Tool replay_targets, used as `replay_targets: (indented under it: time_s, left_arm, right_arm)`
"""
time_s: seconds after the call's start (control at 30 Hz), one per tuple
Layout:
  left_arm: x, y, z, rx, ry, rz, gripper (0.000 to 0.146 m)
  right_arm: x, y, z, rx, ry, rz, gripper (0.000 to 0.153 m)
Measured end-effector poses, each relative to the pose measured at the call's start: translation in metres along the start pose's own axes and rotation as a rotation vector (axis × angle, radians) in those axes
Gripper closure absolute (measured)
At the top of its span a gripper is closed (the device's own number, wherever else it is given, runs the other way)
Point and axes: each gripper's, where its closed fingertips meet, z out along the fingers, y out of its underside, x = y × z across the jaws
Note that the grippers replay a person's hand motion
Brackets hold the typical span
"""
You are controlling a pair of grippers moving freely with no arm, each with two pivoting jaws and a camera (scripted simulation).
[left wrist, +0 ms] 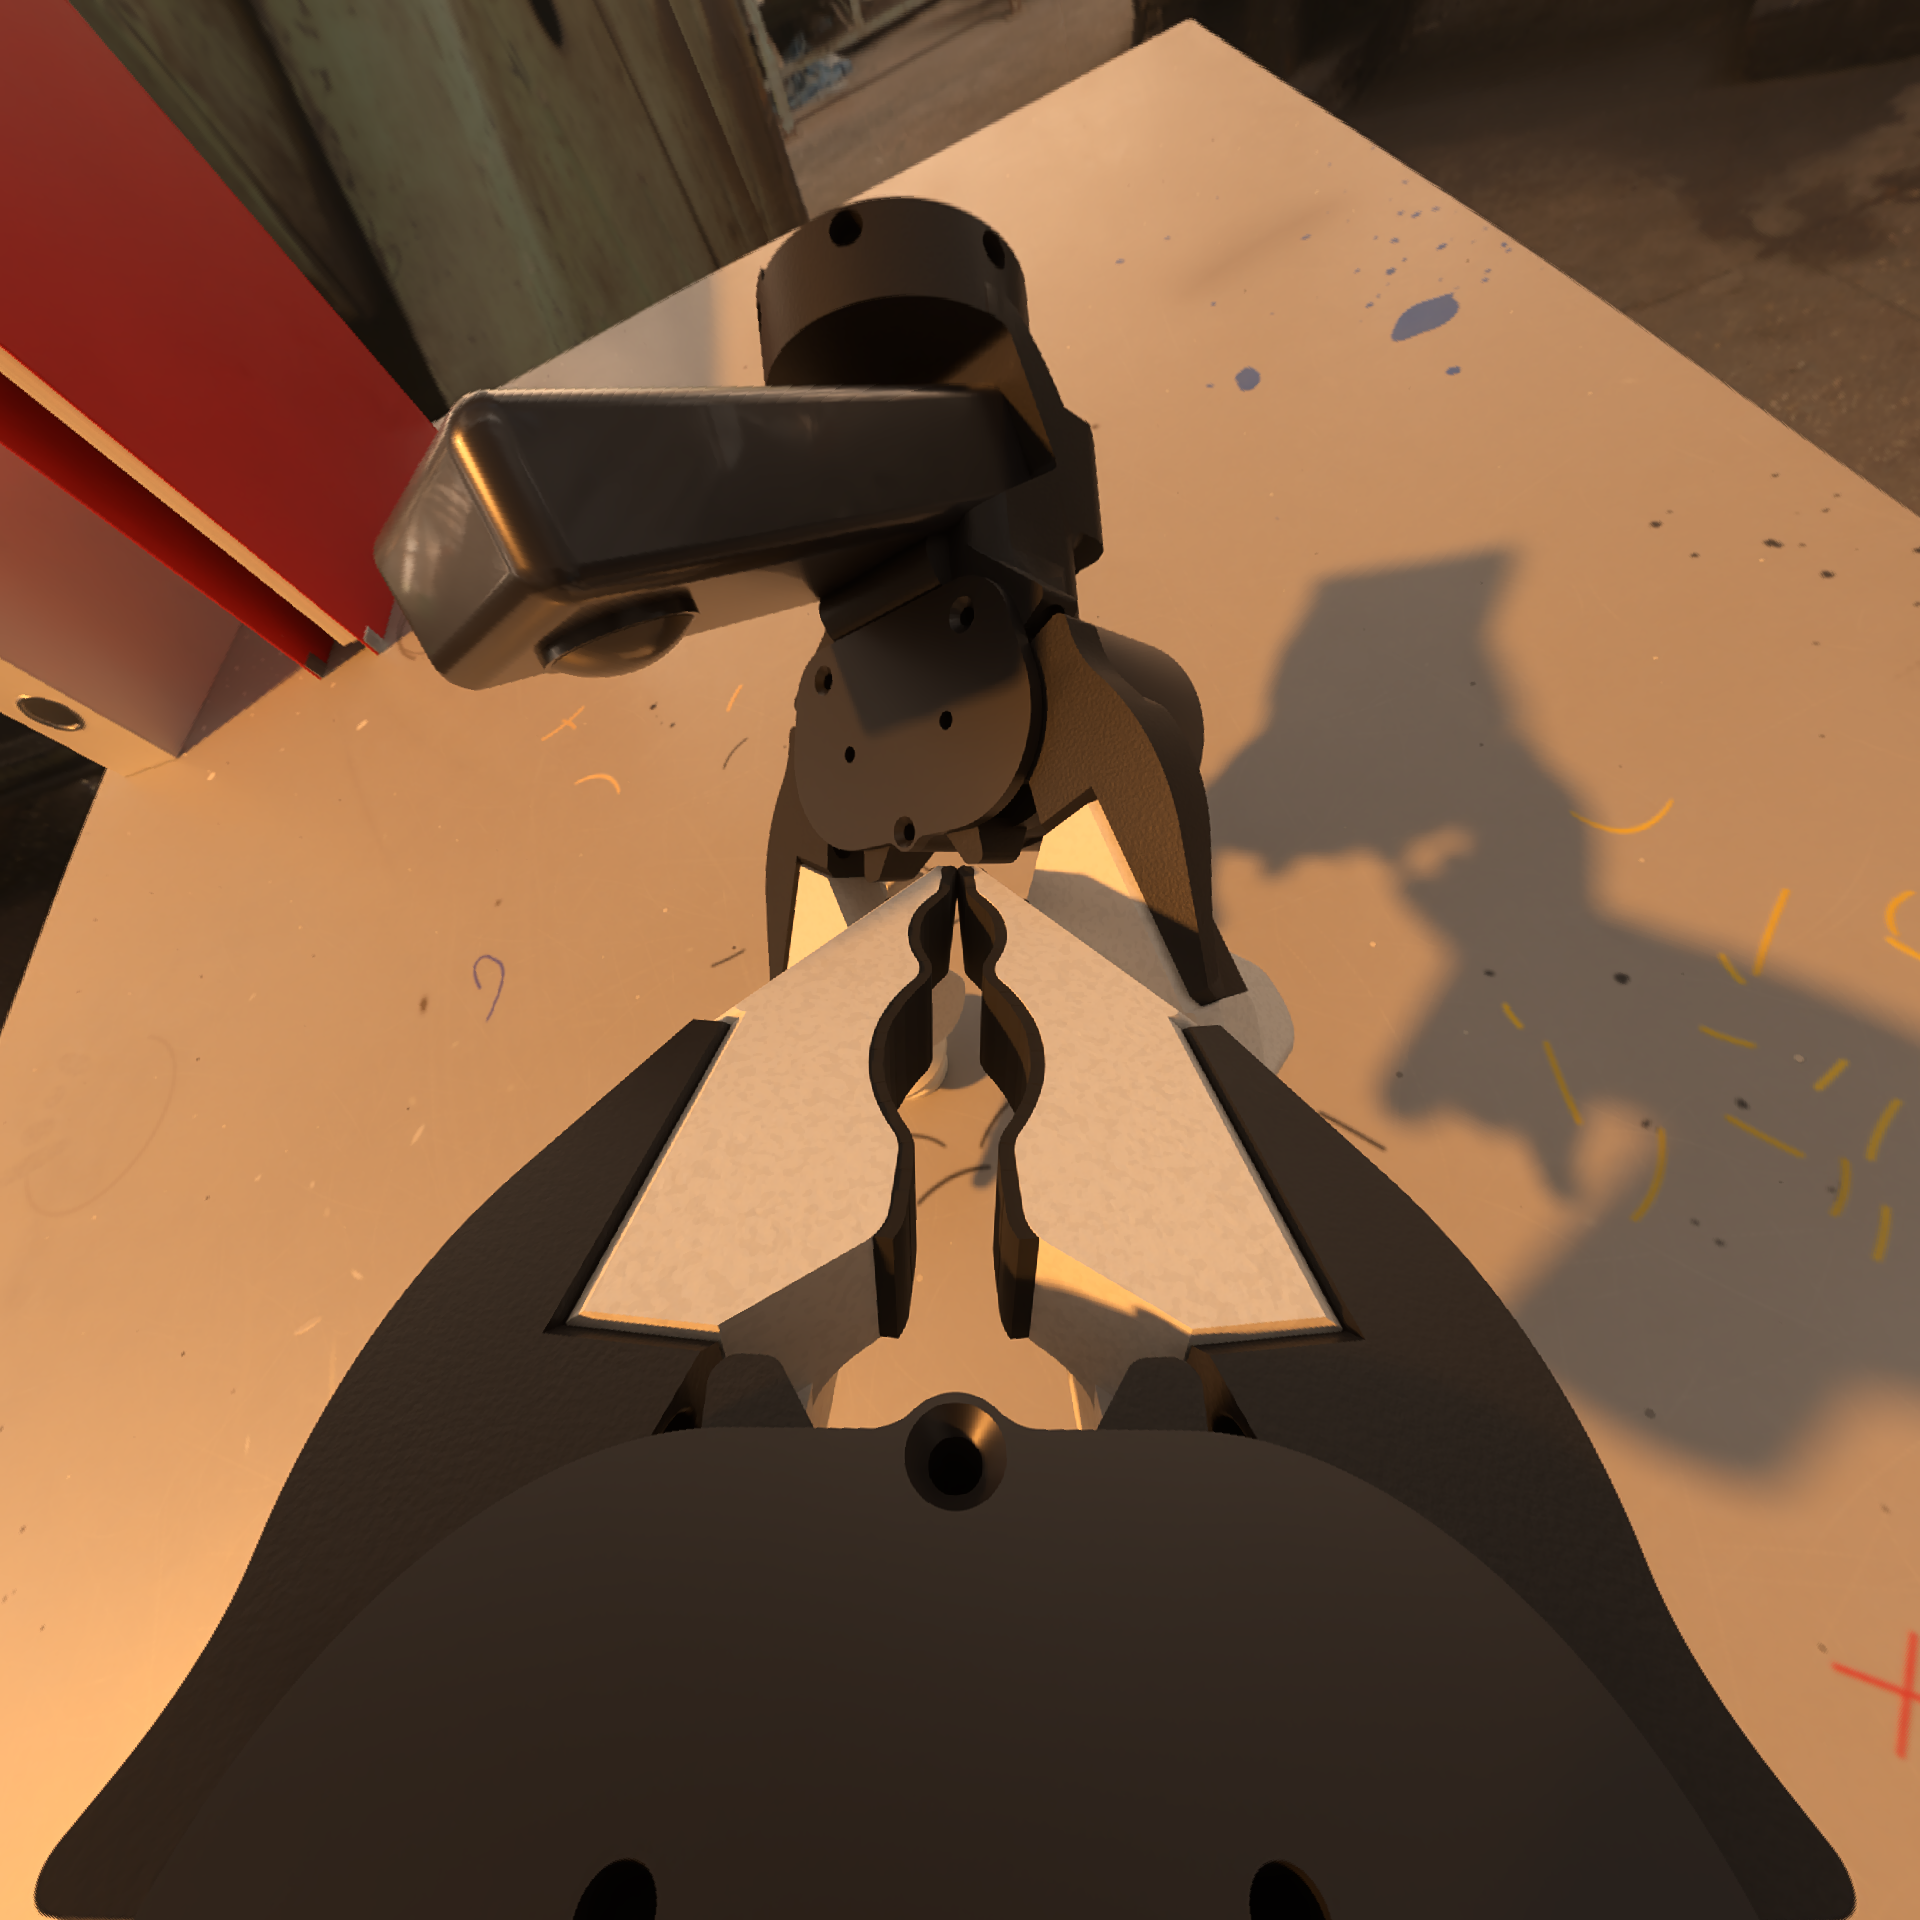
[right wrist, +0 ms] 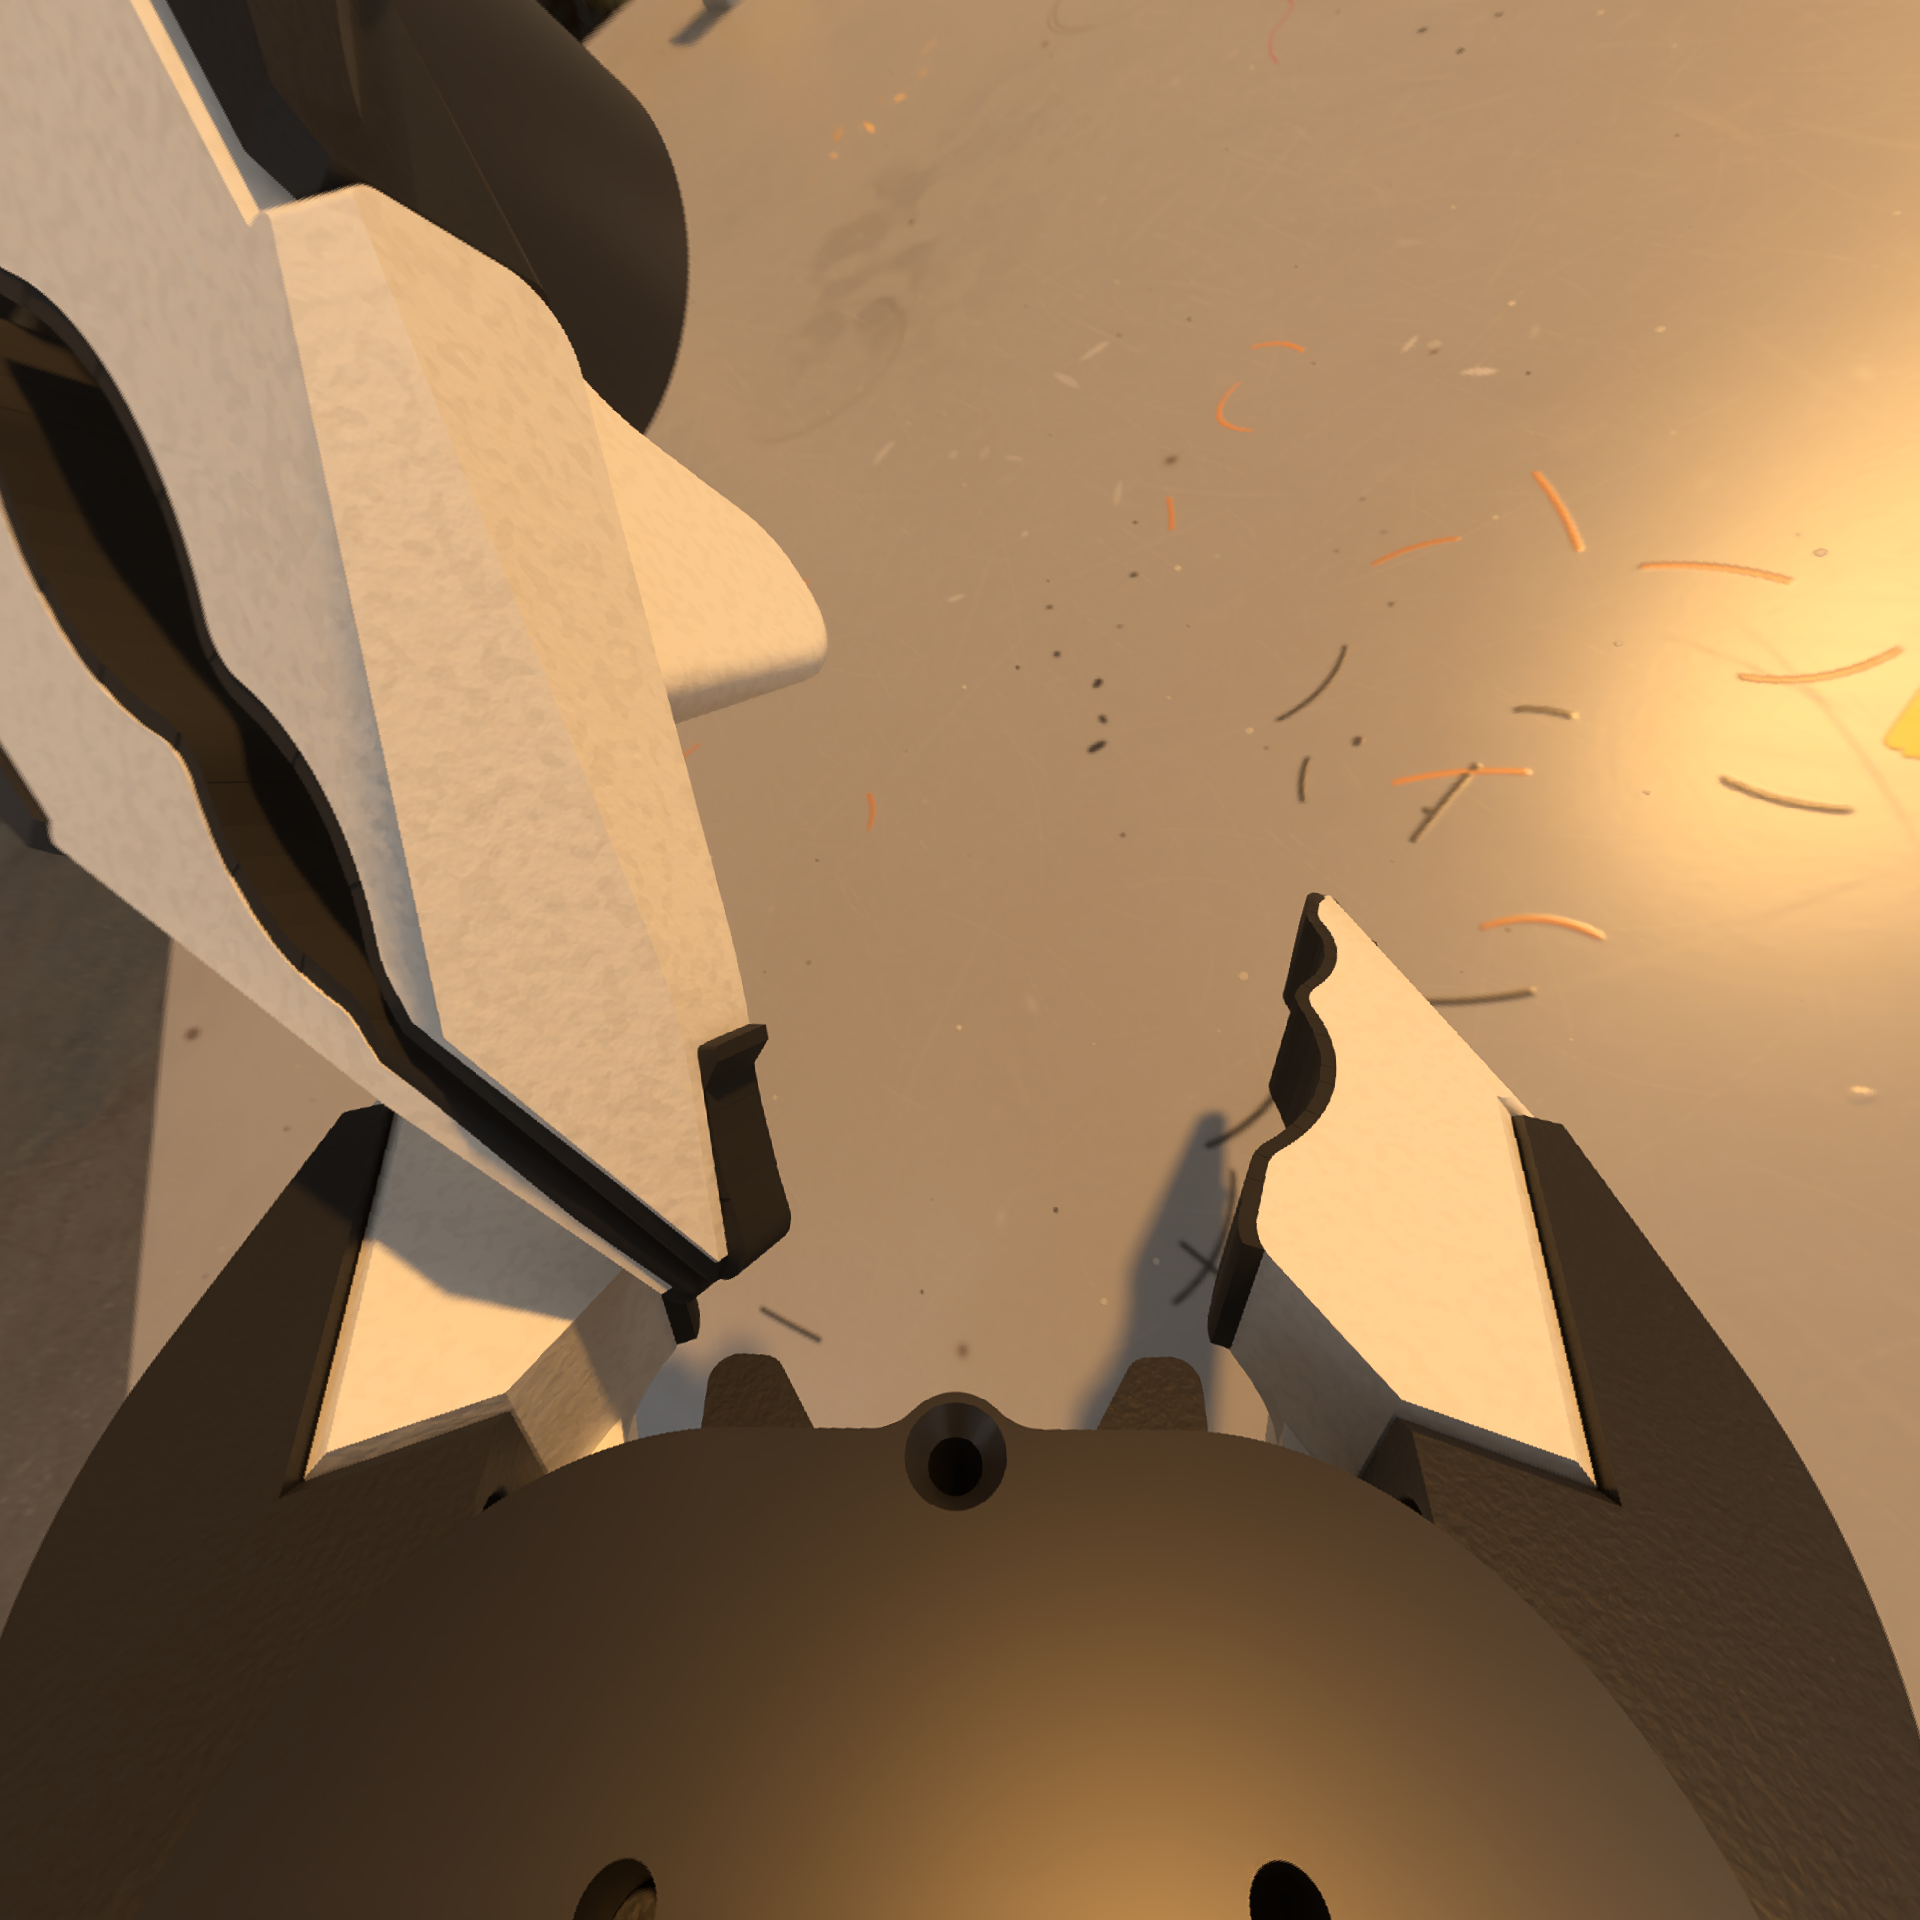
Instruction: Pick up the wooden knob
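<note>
No wooden knob shows in either view. My left gripper [left wrist: 956,883] is shut, its fingertips touching, with nothing visible between them; it hovers low over the tan table [left wrist: 312,1091]. My right gripper [left wrist: 997,966] points down at the table right in front of it, open, straddling the left fingertips. In the right wrist view the right gripper [right wrist: 956,935] is open and empty above the table [right wrist: 1039,623]. The shut left gripper [right wrist: 707,1268] reaches in from the upper left and covers the right gripper's left finger. Whatever lies under the grippers is hidden.
A red box [left wrist: 156,364] with a pale lower part stands at the table's left edge. The table's far corner and right edge drop to a dark floor [left wrist: 1662,156]. Paint flecks and orange scribbles [left wrist: 1766,1091] mark the tabletop.
</note>
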Motion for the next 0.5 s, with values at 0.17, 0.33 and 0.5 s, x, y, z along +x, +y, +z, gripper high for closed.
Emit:
replay_targets:
  time_s: [0.17, 0.33, 0.5]
  left_arm:
    - [0.004, 0.010, 0.000, -0.091, 0.015, 0.048, 0.146]
    - [0.004, 0.014, 0.001, -0.100, 0.000, 0.040, 0.146]
    - [0.002, 0.026, 0.005, -0.191, -0.035, 0.093, 0.146]
  right_arm:
    - [0.011, 0.011, 0.006, -0.063, 0.078, -0.073, 0.029]
    - [0.019, 0.007, 0.008, -0.009, 0.121, -0.114, 0.033]
    - [0.033, 0.015, 0.010, -0.101, 0.202, -0.085, 0.042]
